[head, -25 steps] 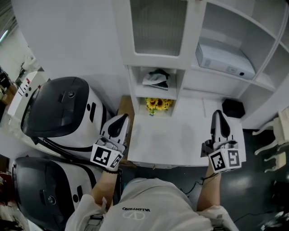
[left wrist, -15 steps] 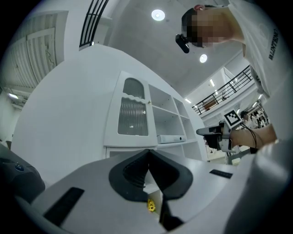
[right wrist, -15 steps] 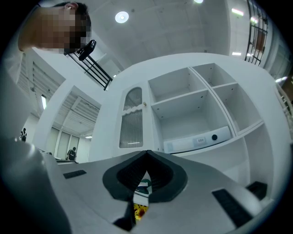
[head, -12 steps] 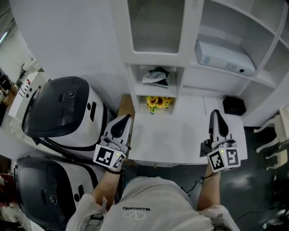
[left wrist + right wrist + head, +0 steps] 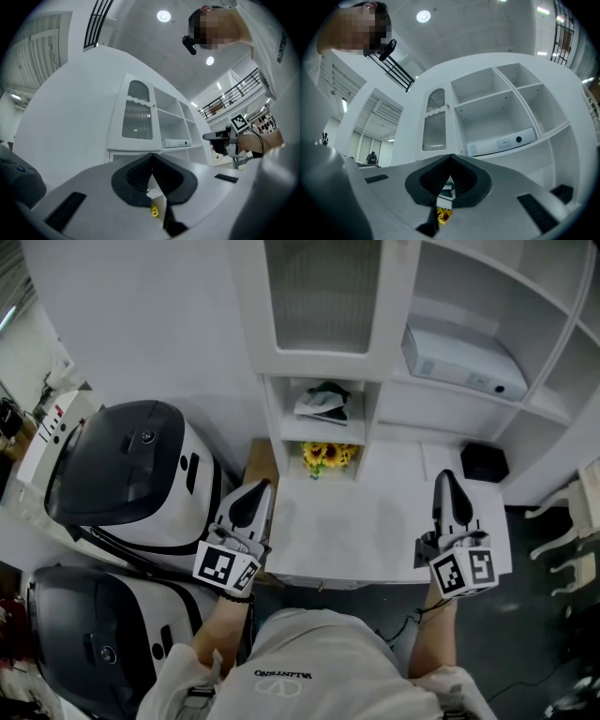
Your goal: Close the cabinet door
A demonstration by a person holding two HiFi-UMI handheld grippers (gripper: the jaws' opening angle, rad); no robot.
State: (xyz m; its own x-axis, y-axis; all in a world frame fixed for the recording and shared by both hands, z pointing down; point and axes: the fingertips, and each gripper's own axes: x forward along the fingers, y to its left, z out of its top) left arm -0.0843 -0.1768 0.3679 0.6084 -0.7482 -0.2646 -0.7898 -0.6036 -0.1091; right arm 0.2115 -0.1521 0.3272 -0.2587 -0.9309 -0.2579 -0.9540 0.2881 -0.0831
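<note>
We had left gripper [image 5: 257, 487] and right gripper [image 5: 447, 478] both closed, empty, above the white counter [image 5: 356, 526]. White ribbed-glass cabinet door [image 5: 323, 296] sat well ahead, untouched, nearer the left.

One word can be read: "VALENTINO", printed above a small logo on the pale shirt [image 5: 281, 677], upside down in the head view, behind both claws. Black square code markers – no letters – are carried on the left gripper [image 5: 254, 489] and right gripper [image 5: 449, 482]. The label on the white box [image 5: 464, 360] beyond the right claw cannot be read.
</note>
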